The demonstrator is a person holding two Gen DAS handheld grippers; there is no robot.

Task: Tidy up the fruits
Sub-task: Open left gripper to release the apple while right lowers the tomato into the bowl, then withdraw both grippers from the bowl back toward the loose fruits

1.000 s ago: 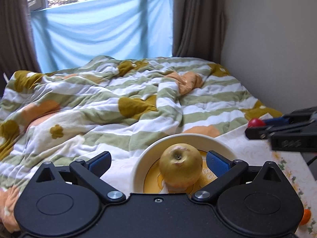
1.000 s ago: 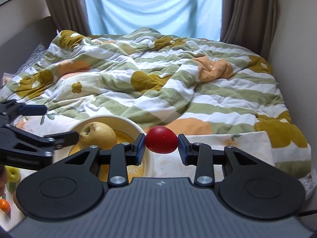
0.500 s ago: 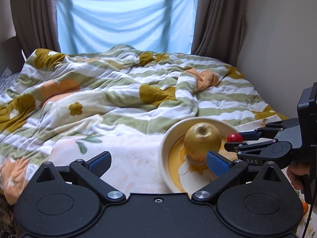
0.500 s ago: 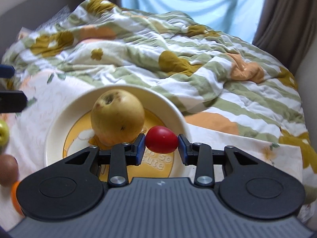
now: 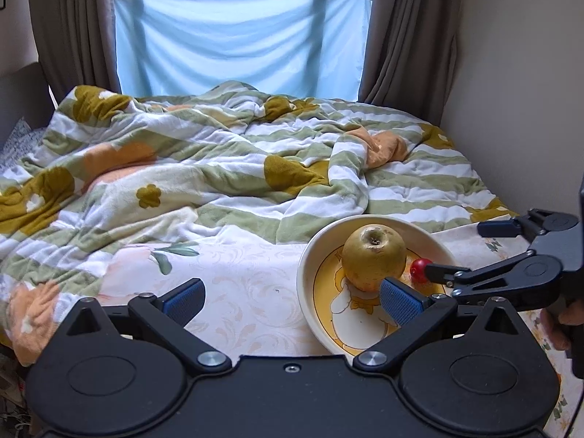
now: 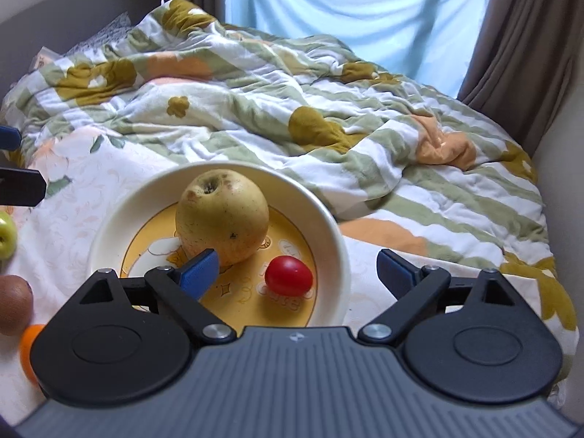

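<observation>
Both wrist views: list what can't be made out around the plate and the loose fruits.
- Orange fruit, right wrist view: mostly hidden by the right hand-held gripper, whose jaws are opening, nothing between them.
- Green fruit and brown fruit, right wrist view: cut off by the left edge.
- Red tomato, left wrist view: partly hidden behind the yellow apple.
- Plate, left wrist view: near rim hidden by the left hand-held gripper.

Glossy red tomato (image 6: 288,275) sits between the opening right gripper's (image 6: 297,268) ribbed blue pads; matt, speckled yellow apple (image 6: 222,215) ahead-left; smooth glazed plate (image 6: 339,255); soft fleecy blanket (image 6: 328,109) beyond.
</observation>
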